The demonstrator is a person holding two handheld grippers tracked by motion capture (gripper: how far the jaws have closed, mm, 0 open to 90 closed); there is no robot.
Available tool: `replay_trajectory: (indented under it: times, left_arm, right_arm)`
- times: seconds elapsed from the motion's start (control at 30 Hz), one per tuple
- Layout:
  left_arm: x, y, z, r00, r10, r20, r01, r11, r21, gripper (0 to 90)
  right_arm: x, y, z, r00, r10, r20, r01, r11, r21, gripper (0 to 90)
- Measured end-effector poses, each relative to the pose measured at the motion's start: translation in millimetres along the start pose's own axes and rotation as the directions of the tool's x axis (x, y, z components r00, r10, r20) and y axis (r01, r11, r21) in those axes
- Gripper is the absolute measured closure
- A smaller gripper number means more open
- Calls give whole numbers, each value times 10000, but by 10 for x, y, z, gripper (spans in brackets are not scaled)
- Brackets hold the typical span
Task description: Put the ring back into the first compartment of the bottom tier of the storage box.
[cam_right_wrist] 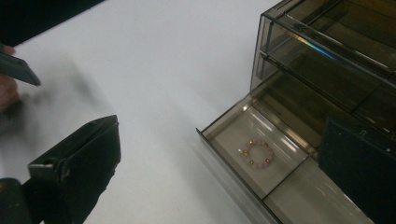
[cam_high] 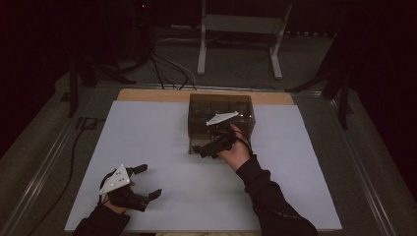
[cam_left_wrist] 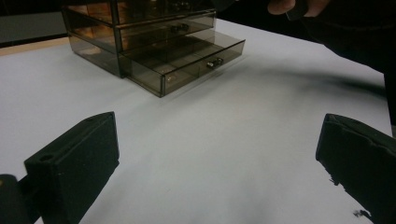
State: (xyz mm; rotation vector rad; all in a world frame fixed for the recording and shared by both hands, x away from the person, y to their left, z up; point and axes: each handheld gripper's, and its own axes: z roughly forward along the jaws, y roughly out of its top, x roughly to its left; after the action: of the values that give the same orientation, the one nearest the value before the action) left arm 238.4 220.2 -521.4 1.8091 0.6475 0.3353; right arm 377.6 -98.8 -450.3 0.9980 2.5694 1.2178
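A small bead bracelet [cam_right_wrist: 258, 154] lies flat in the left compartment of the pulled-out bottom drawer [cam_right_wrist: 243, 116] of a smoky see-through drawer box [cam_high: 221, 115] that stands at the far middle of the white table [cam_high: 147, 128]. The right gripper [cam_high: 212, 146] hovers just above that open drawer, its jaws spread wide with nothing between them, the bracelet lying below and between them in the right gripper view. The left gripper [cam_high: 147, 181] rests near the table's front left corner, well apart from the box, its jaws likewise apart and empty.
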Motion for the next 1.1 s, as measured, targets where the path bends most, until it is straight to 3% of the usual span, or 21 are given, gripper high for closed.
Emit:
replay_trajectory:
  times: [0.17, 0.77, 1.1]
  left_arm:
    - [2, -6, -3, 10000, 27, 22, -27, 10000, 21, 6]
    - [-2, 6, 3, 9999, 50, 90, -50, 10000, -33, 6]
    - [-3, 5, 6, 10000, 65, 62, -65, 10000, 18, 6]
  right_arm:
    - [-69, -63, -112, 9998, 106, -149, -113, 9987, -505, 0]
    - [-136, -394, -463, 9998, -218, 26, 219, 9959, -872, 0]
    - [-170, -709, -586, 9995, -237, 185, 257, 9930, -1155, 0]
